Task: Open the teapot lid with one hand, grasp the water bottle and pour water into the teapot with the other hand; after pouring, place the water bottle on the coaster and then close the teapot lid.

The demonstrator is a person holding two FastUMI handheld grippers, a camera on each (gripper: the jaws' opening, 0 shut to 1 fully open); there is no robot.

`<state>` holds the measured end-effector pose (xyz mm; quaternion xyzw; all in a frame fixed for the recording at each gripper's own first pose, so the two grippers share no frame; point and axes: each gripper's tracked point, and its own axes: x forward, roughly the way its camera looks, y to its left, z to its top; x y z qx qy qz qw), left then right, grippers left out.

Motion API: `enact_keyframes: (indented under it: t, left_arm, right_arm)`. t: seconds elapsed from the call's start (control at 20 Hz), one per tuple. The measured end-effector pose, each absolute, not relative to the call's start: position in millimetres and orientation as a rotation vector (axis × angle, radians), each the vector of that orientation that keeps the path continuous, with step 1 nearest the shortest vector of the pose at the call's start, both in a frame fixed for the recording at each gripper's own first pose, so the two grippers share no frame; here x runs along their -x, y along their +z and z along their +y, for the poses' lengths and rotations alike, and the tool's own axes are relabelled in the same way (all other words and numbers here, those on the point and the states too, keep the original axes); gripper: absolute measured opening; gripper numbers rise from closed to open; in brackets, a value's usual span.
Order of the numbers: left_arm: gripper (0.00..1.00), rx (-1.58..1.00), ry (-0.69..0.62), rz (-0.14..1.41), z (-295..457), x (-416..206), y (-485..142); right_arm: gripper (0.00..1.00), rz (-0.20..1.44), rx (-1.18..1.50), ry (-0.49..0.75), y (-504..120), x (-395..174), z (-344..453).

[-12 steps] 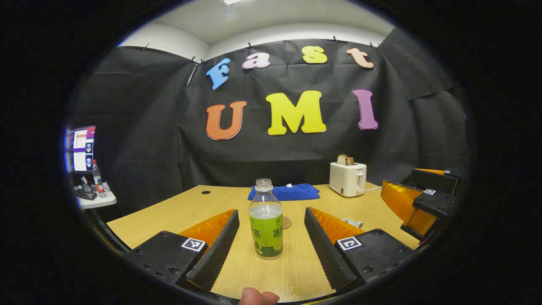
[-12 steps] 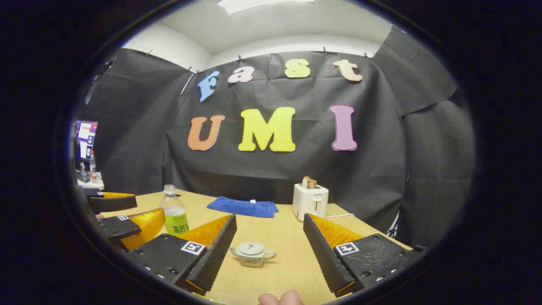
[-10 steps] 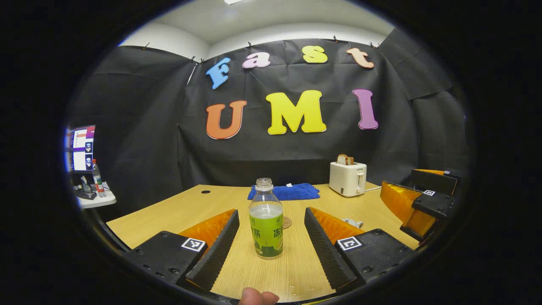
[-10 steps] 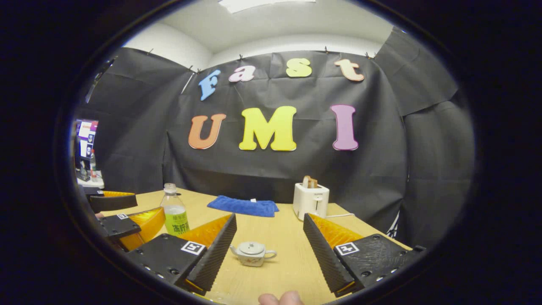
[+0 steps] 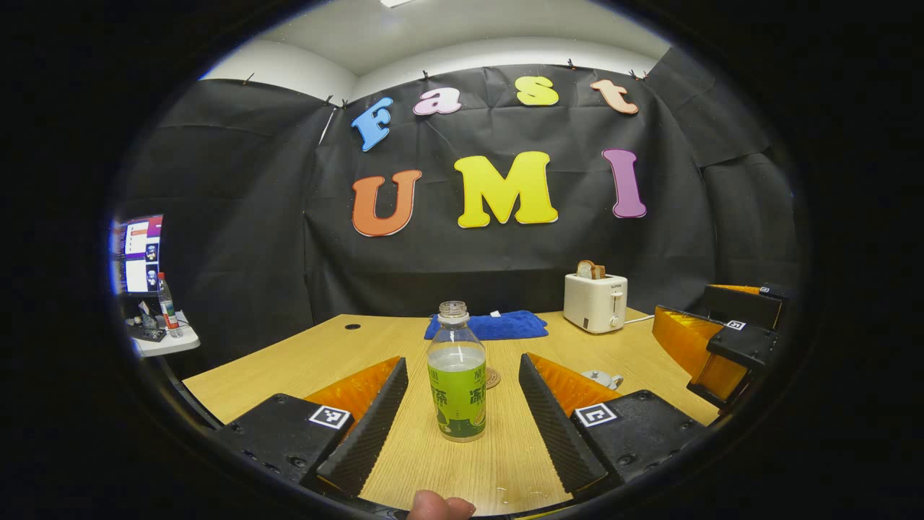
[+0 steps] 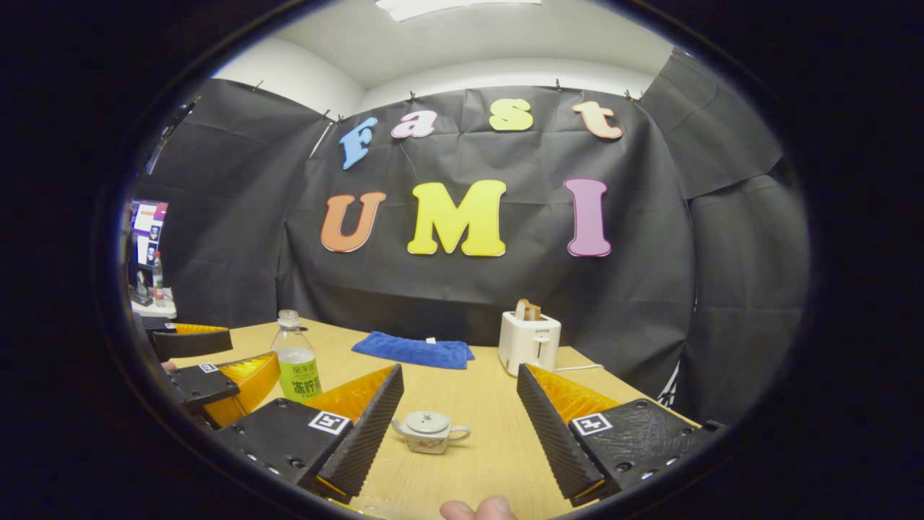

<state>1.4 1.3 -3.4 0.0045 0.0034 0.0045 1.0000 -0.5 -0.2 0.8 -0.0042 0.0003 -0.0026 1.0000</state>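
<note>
1. A black-draped booth surrounds a pale wooden table (image 5: 303,361), with a blue cloth (image 5: 491,326) and a white toaster (image 5: 595,303) at its far edge
2. In the left gripper view the left gripper (image 5: 458,426) stands wide apart, holding nothing; the water bottle (image 5: 456,375) stands upright and uncapped straight ahead, on the line between the two fingers but just beyond their tips, touching neither
3. The bottle's long axis is vertical, so the fingers, level with its labelled lower half, would close on its sides once the gripper goes forward
4. The coaster (image 5: 492,378) lies flat just behind the bottle, slightly to its right
5. In the right gripper view the right gripper (image 6: 458,433) is likewise spread wide and empty; the teapot (image 6: 429,432) sits low on the table ahead of it, between the fingers, lid (image 6: 427,419) on, spout left and handle right
6. Each tool is nearer its own target: left to the bottle, right to the teapot; my judgement is that the lid's knob calls for a reach down from above, since it sits below the fingers' line
</note>
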Motion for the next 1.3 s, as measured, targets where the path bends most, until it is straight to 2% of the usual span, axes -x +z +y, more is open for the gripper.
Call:
enact_keyframes:
  t: [0.65, 1.3]
  left_arm:
    - [0.97, -0.012, 0.029, 0.013, 10.6, -2.8, -5.1]
    - [0.97, 0.003, 0.079, -0.006, 41.5, -2.0, 3.9]
  right_arm:
    - [0.95, 0.036, -0.007, 0.009, -13.7, -15.3, 10.4]
    - [0.97, 0.147, -0.016, 0.023, -72.2, -80.6, 31.8]
